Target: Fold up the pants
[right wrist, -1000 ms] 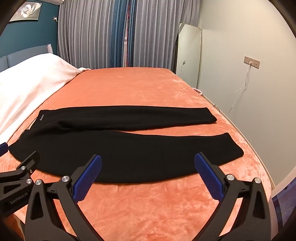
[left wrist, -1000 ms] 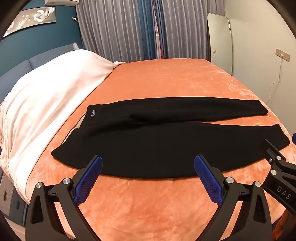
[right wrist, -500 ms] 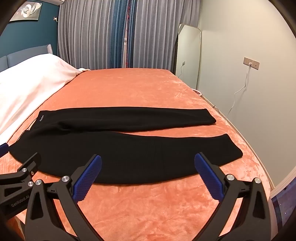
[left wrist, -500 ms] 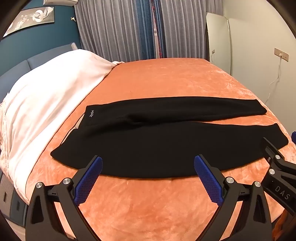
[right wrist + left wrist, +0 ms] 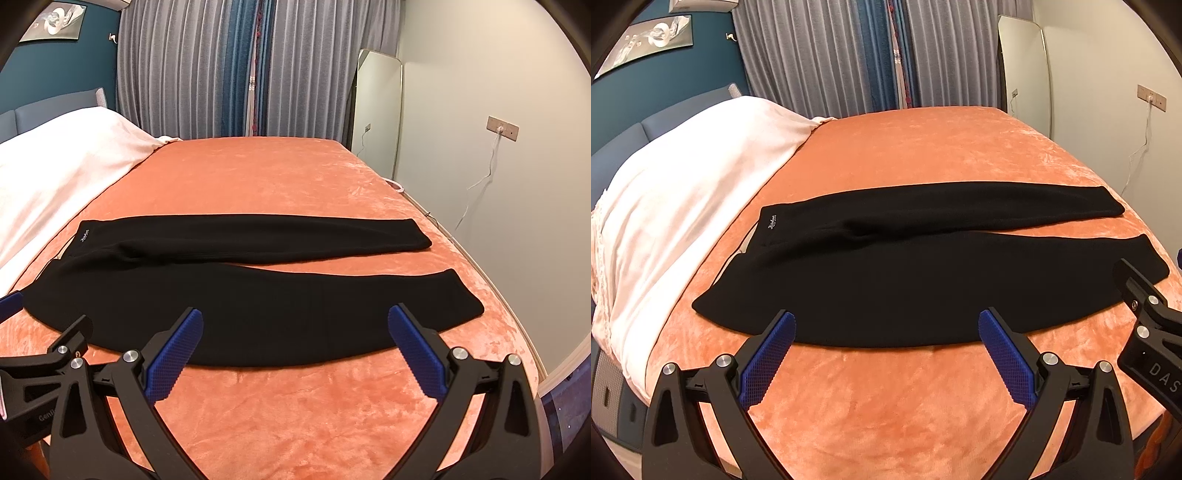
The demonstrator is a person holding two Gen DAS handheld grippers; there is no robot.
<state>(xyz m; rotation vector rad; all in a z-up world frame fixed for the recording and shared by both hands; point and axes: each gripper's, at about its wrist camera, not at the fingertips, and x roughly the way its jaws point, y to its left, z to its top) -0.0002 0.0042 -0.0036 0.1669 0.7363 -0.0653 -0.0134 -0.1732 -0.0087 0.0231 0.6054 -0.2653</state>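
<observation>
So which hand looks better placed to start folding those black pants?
Probably both together: the left tool sits nearer the waist end of the pants, the right tool nearer the cuffs. Both are open, short of the near edge.

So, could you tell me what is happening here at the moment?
A person holding a gripper in each hand is about to fold a pair of black pants laid flat on the orange bed cover. The left gripper and right gripper both hover open near the pants' front edge, touching nothing. The two legs lie apart, waistband toward the white blanket. No fold has been made yet.
</observation>
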